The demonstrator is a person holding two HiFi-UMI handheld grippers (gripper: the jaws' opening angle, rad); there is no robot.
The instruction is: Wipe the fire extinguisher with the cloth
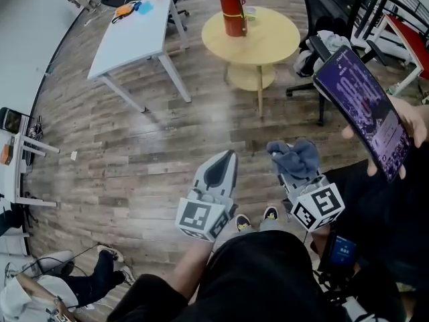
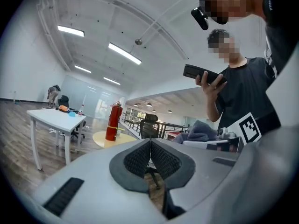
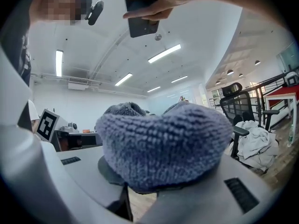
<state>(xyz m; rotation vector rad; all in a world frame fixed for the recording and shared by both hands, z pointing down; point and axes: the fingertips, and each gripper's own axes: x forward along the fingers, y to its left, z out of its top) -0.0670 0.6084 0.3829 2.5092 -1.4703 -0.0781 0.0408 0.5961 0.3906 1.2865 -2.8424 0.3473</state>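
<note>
Your right claw point(image 1: 293, 174) grips the bunched blue cloth point(image 1: 295, 154) ready for wiping, your left claw point(image 1: 222, 168) sits closed and empty, since the fire extinguisher point(image 1: 231, 5) stands well ahead on the round table point(image 1: 276, 40).

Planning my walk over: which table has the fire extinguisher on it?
The round yellow table, where the red extinguisher stands; the white rectangular table has none.

A white rectangular table point(image 1: 131, 35) stands upper left, a round pale-yellow wooden table point(image 1: 271, 35) top centre, a black office chair point(image 1: 328, 5) upper right.
</note>
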